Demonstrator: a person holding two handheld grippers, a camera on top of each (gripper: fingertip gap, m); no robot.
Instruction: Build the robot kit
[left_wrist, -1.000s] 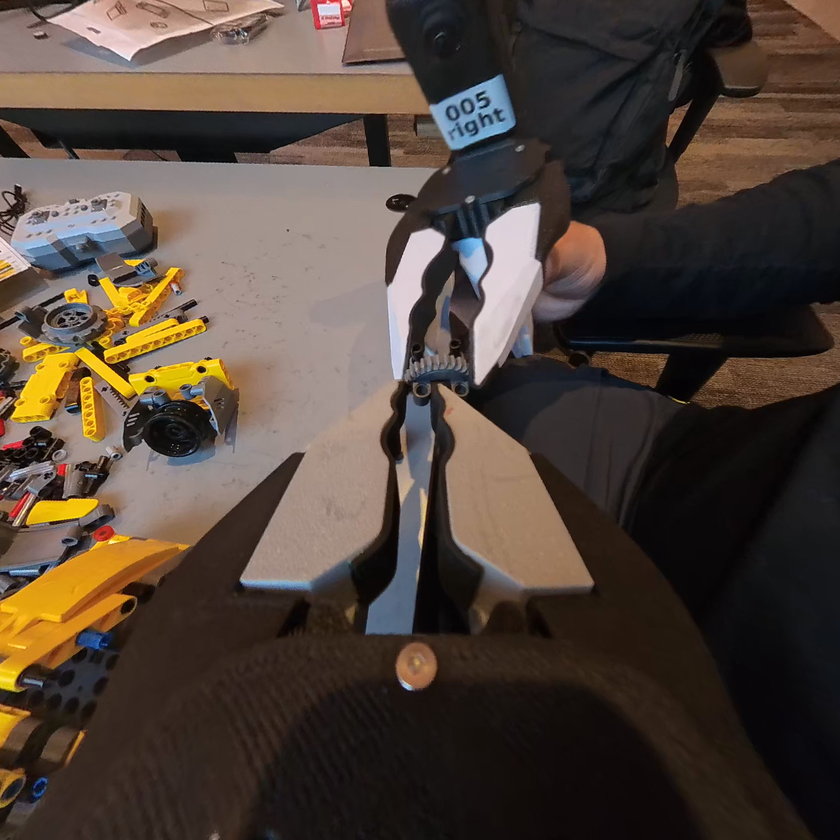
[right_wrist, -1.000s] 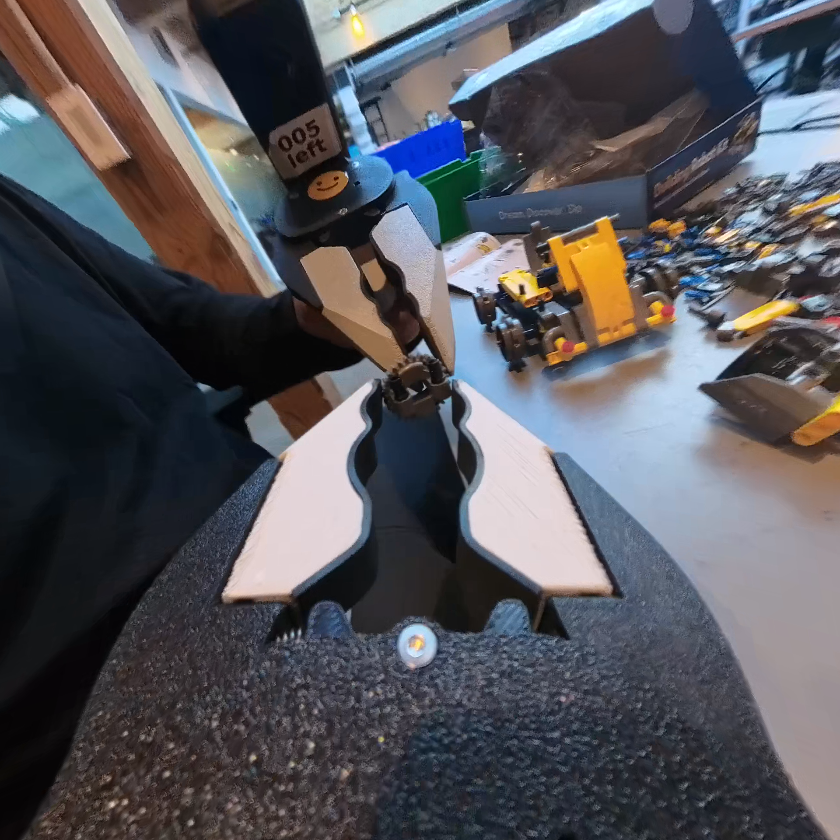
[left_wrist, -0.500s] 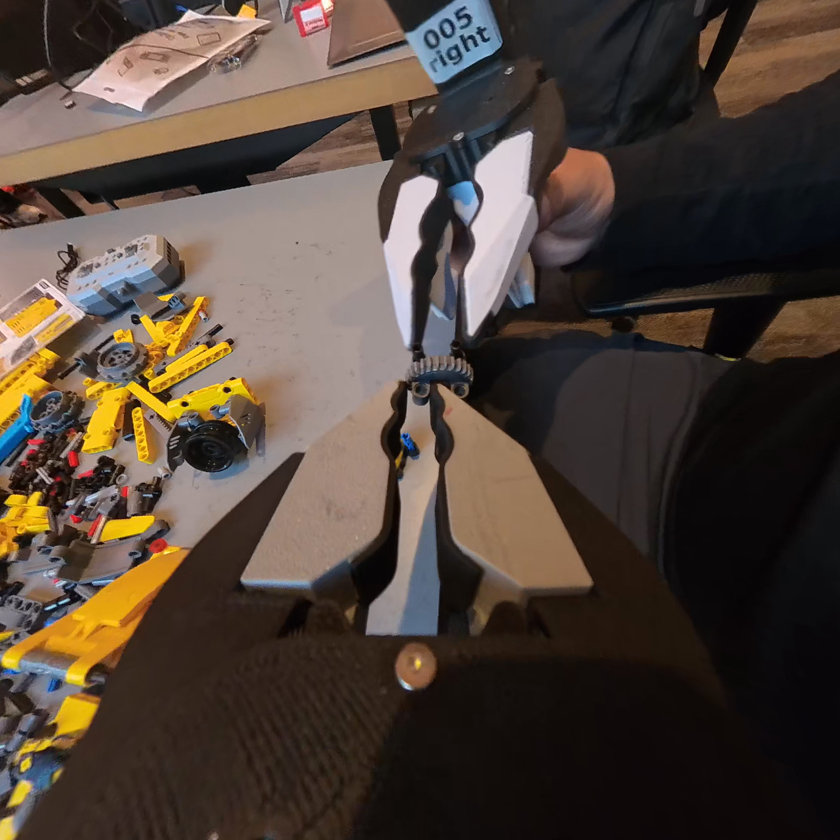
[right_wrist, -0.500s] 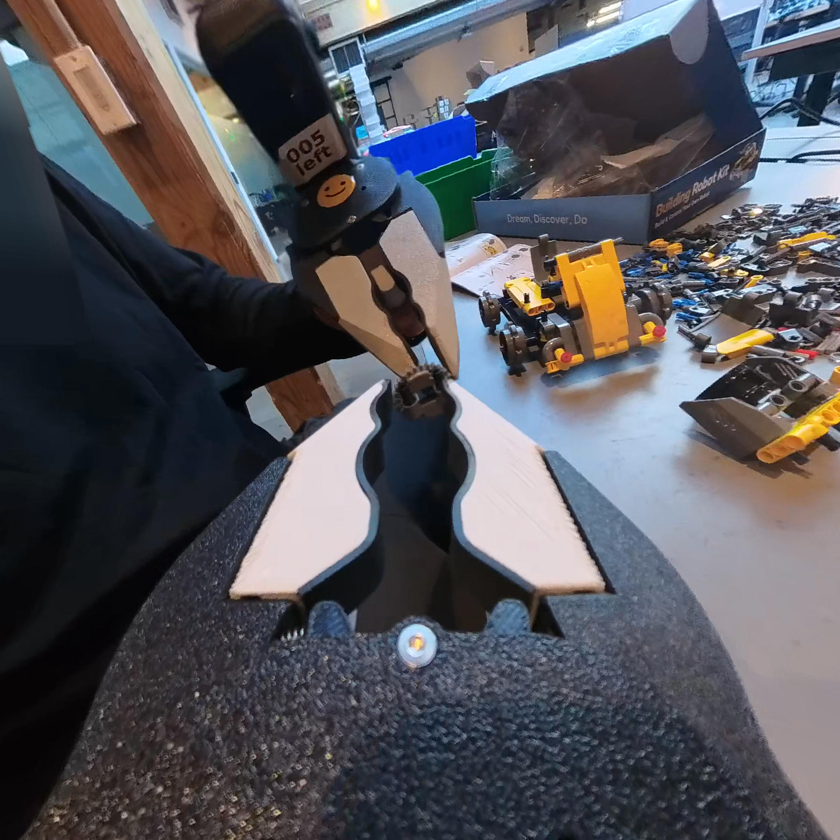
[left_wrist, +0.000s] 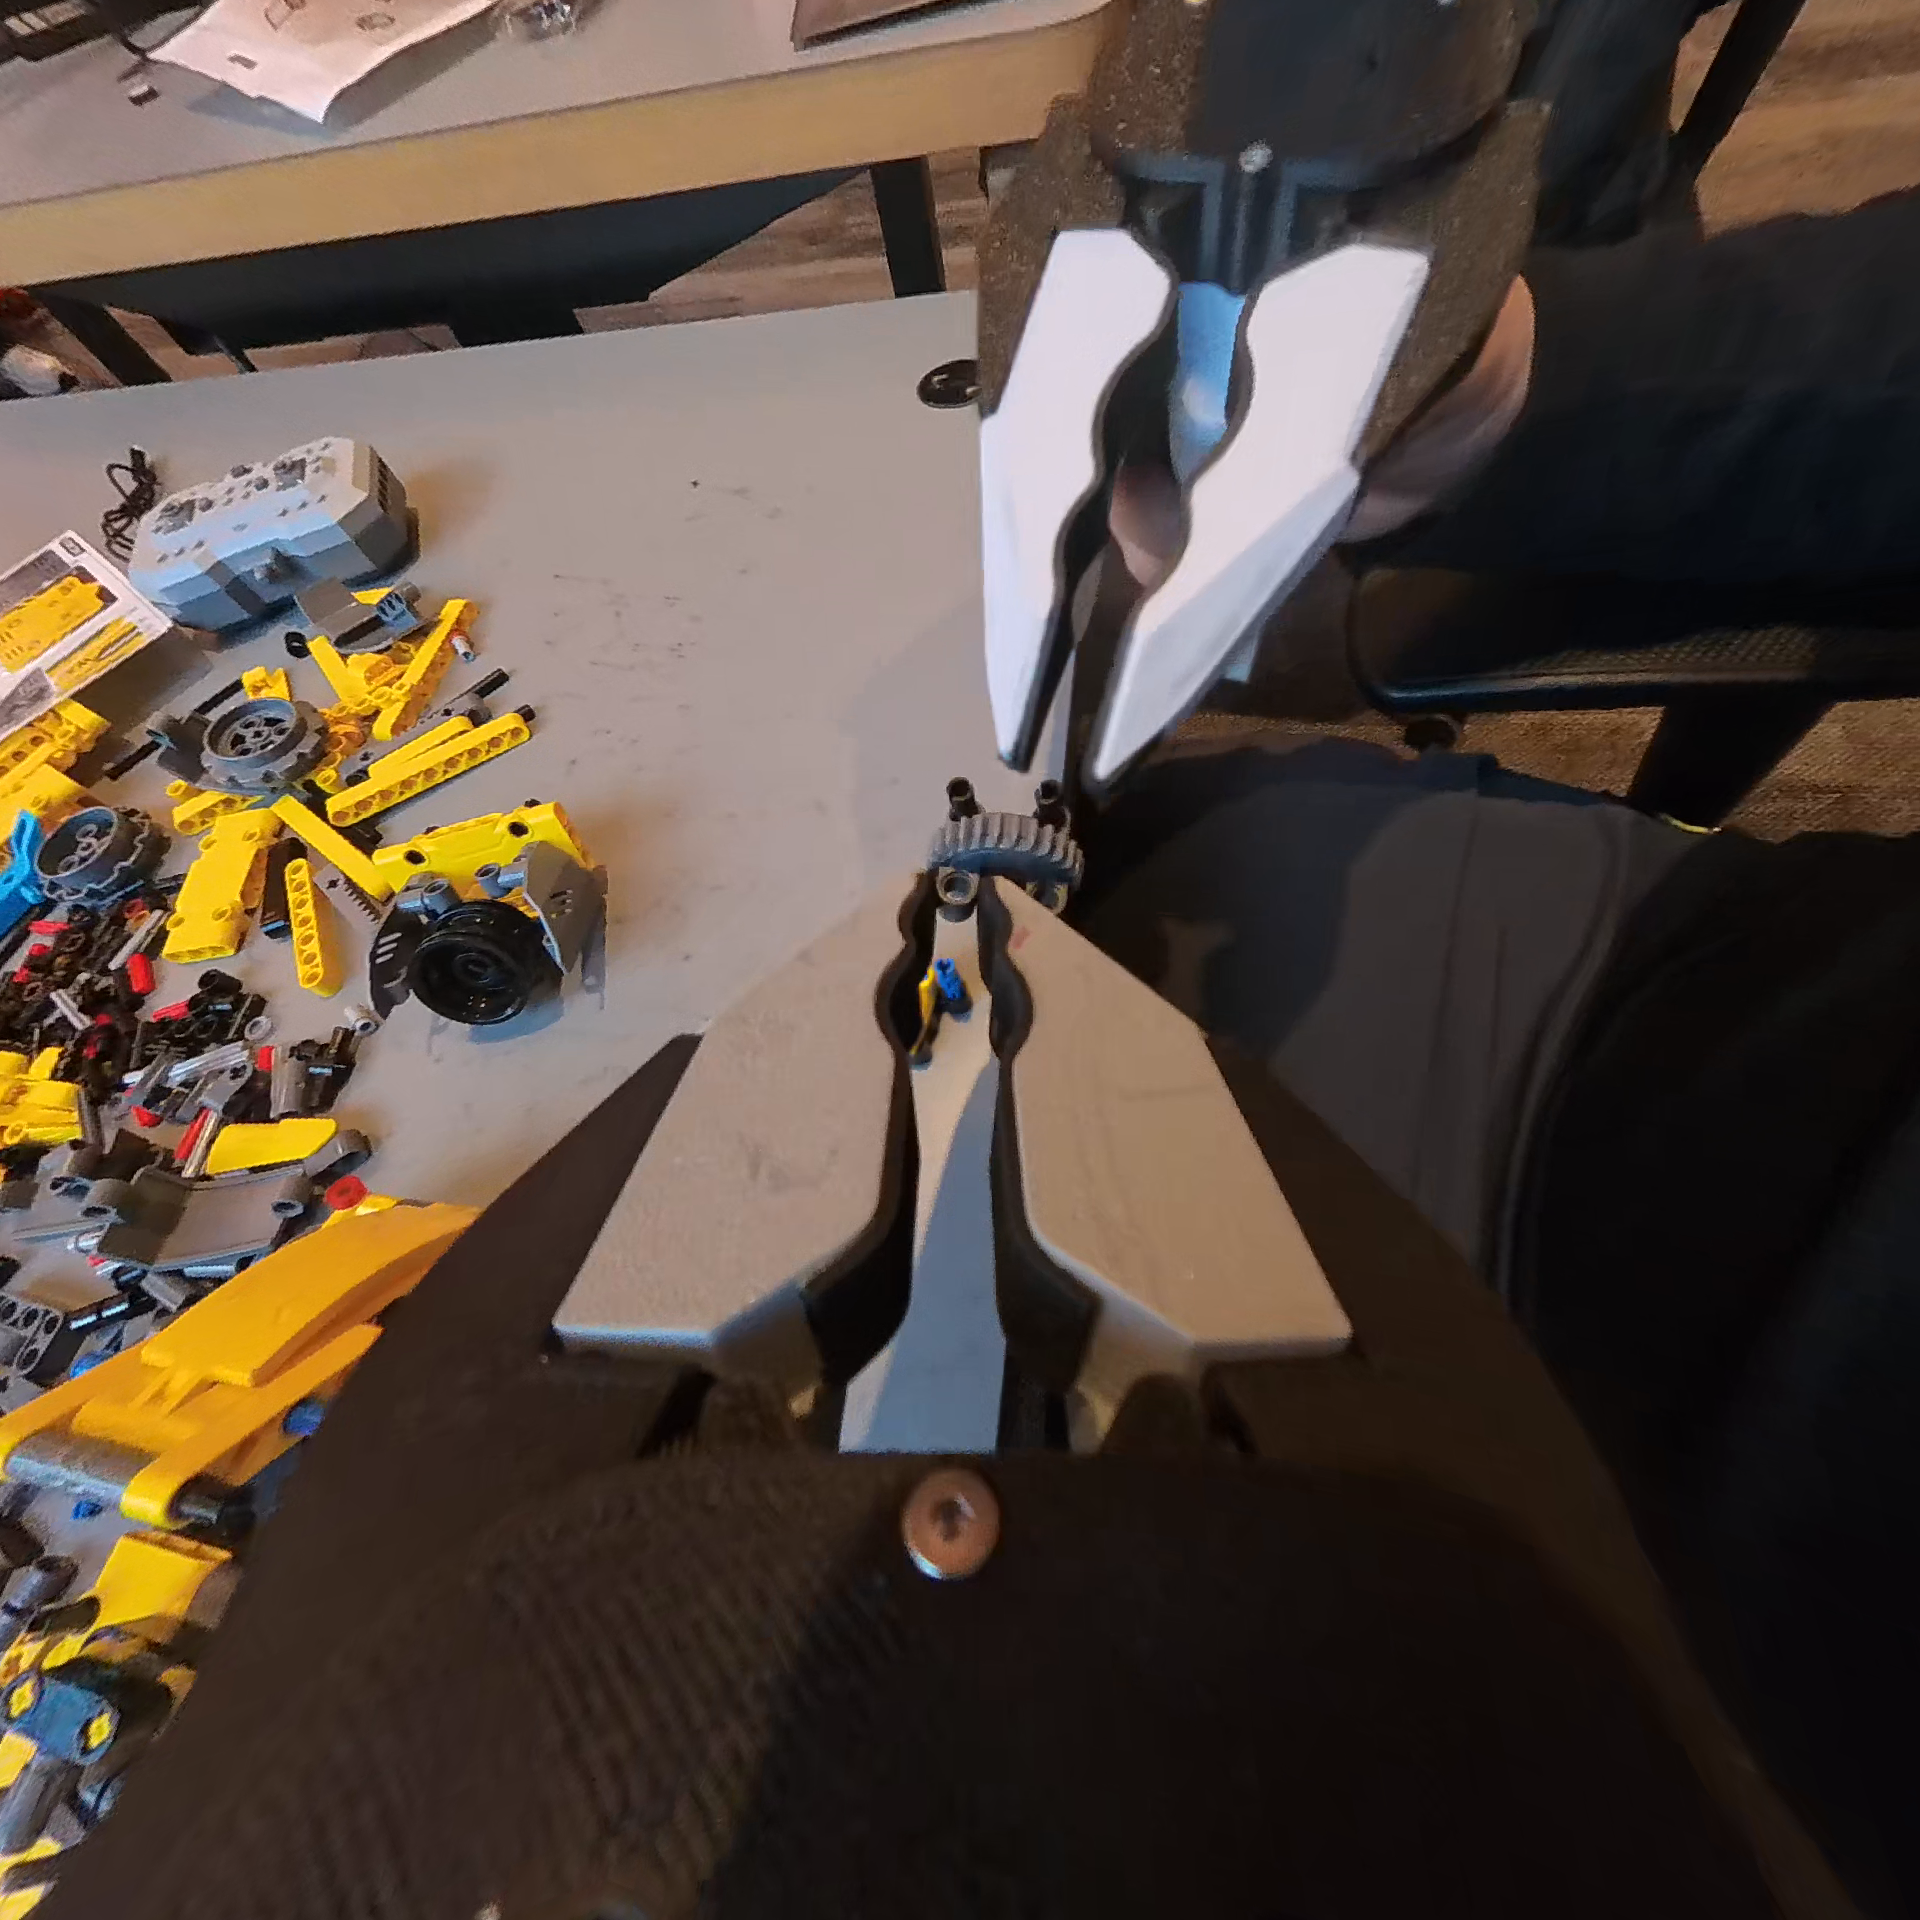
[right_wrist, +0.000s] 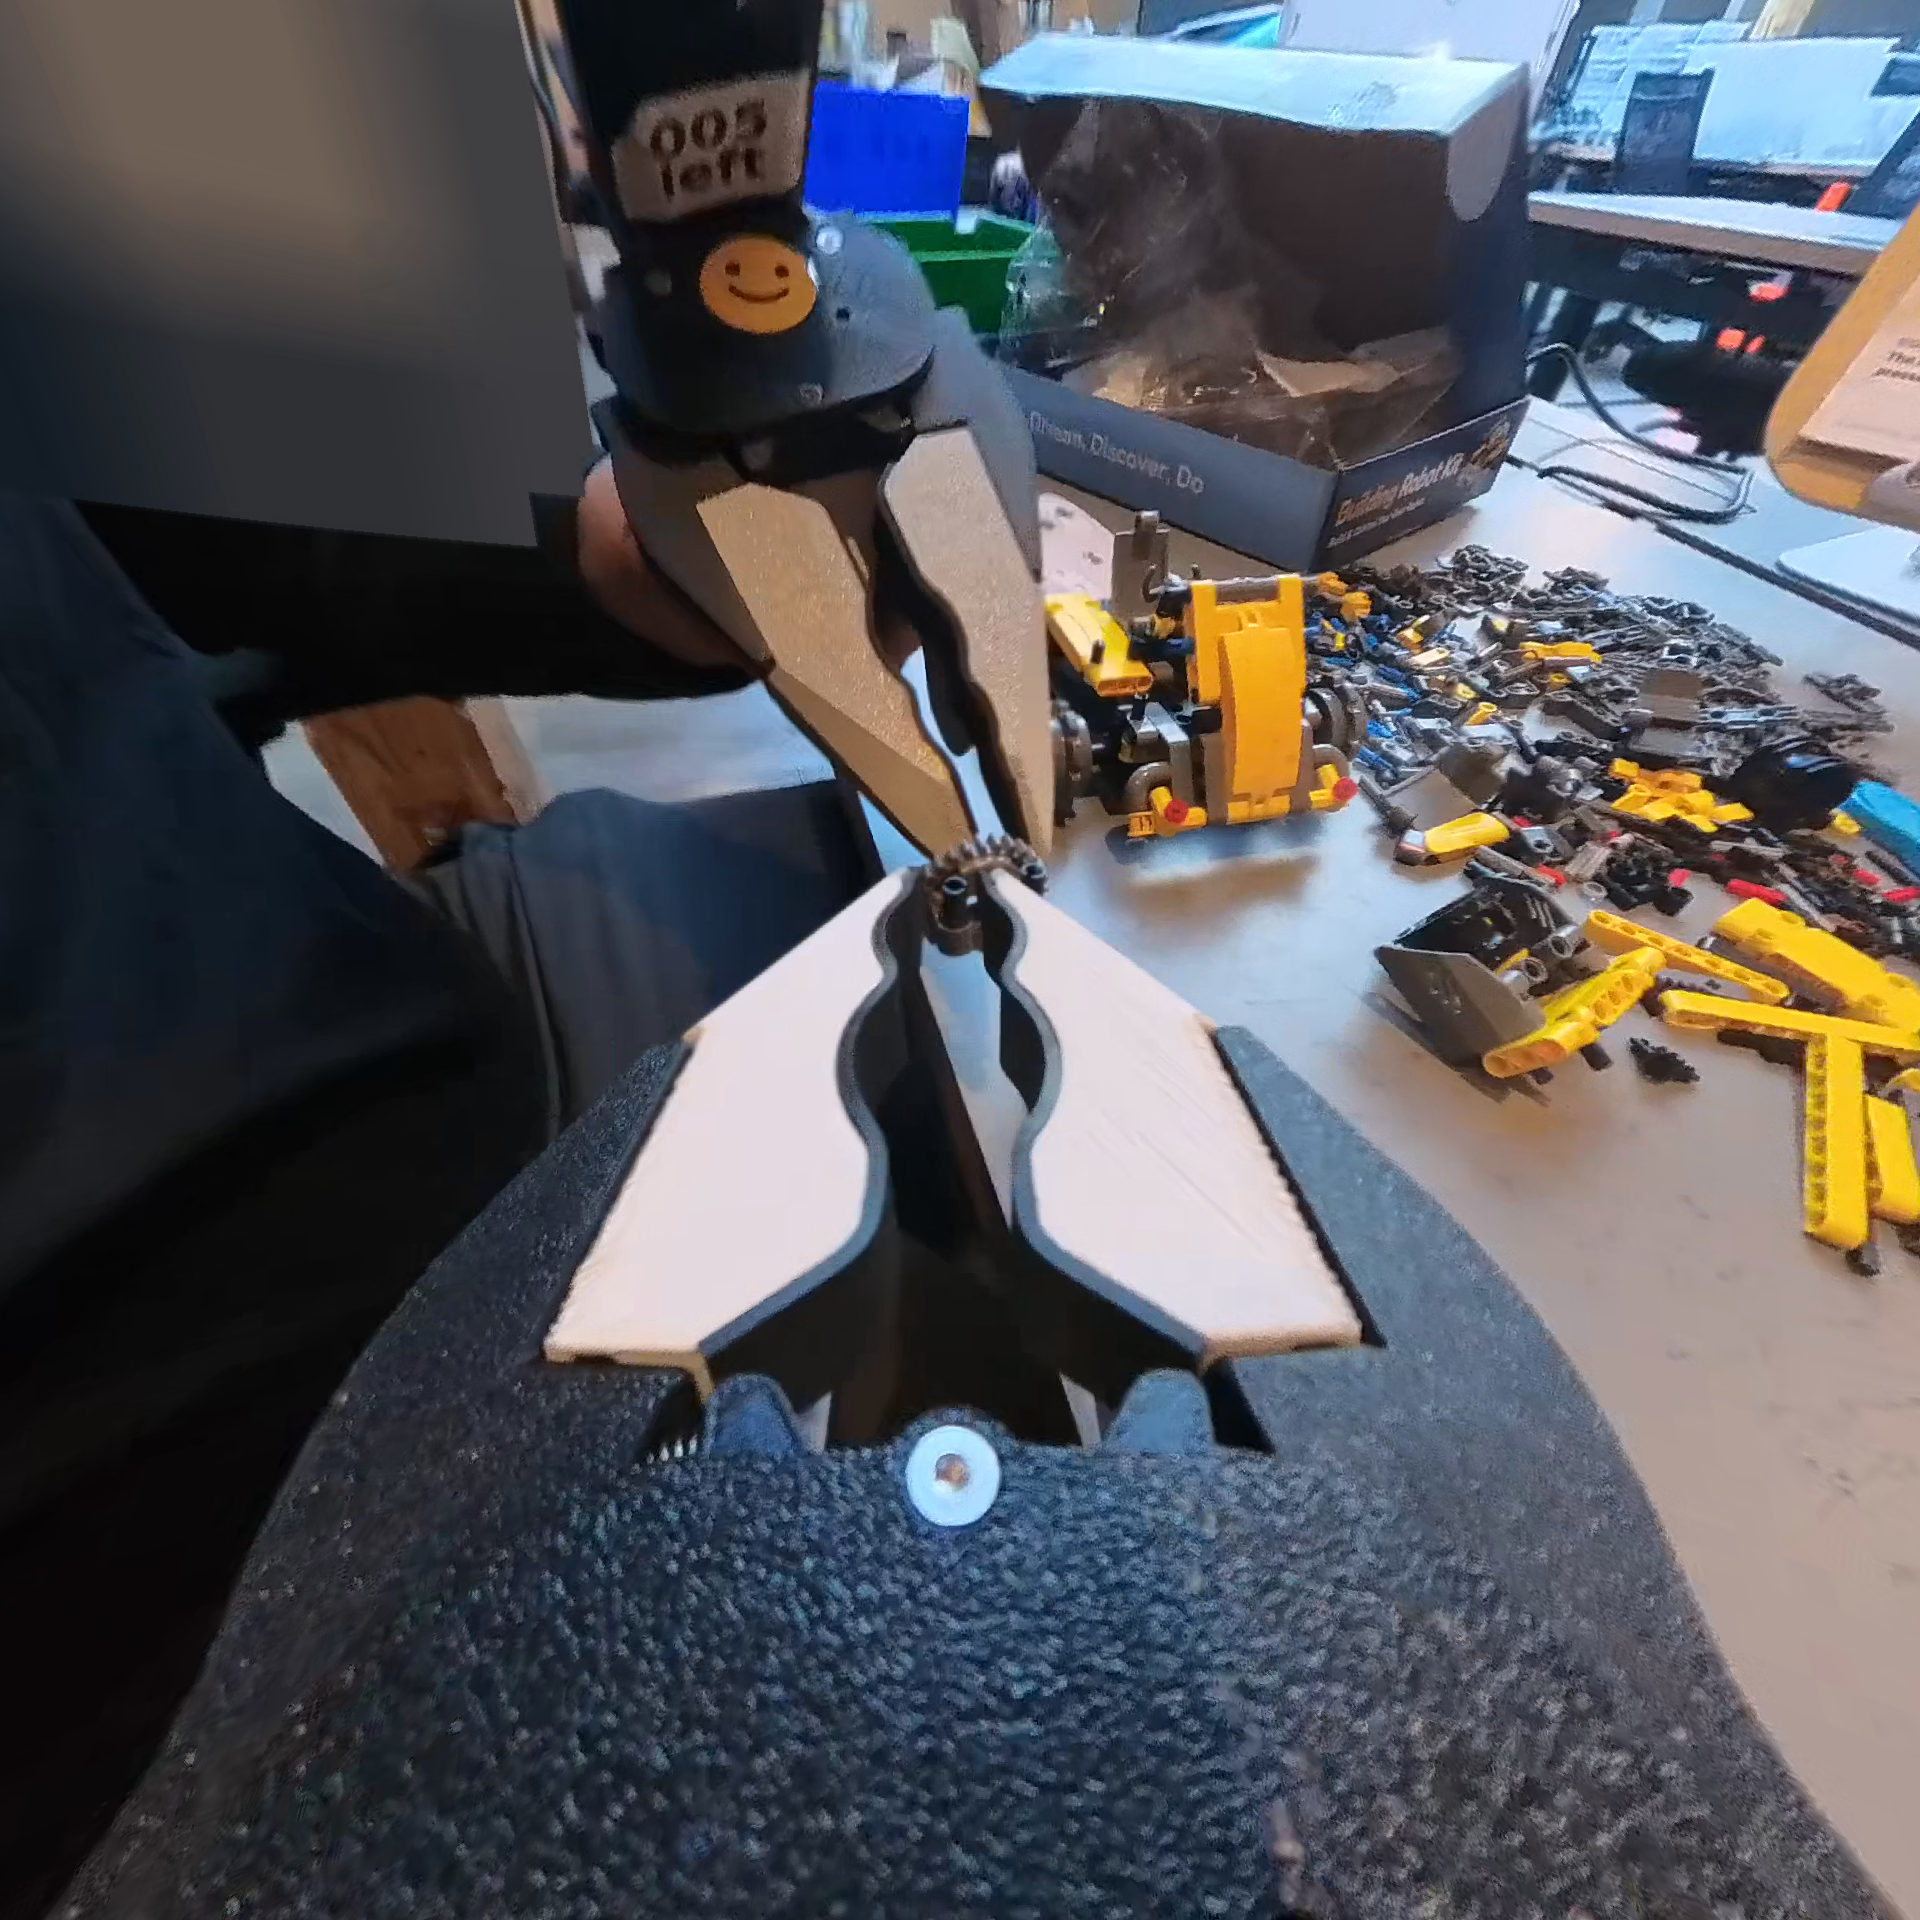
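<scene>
A small grey gear with black pins standing on it hangs in the air off the table's near edge, between the two grippers. My left gripper is shut on the grey connector under the gear. It comes in from above in the right wrist view. My right gripper has narrow jaws that pinch the top of one black pin. In the left wrist view it points down at the gear. The gear also shows in the right wrist view.
Loose yellow, black and grey building pieces lie on the grey table, with a grey hub block. A part-built yellow vehicle, a dark open box and more loose pieces are nearby. The person's lap lies below the grippers. Left and right tips are no more than a few centimetres apart. Both grippers' tips are roughly 35 centimetres from the grey hub block.
The right gripper's jaws have narrowed and its tips have drawn back from the gear's body to the pin top. The left gripper has kept its hold and tilted, showing more of the table.
</scene>
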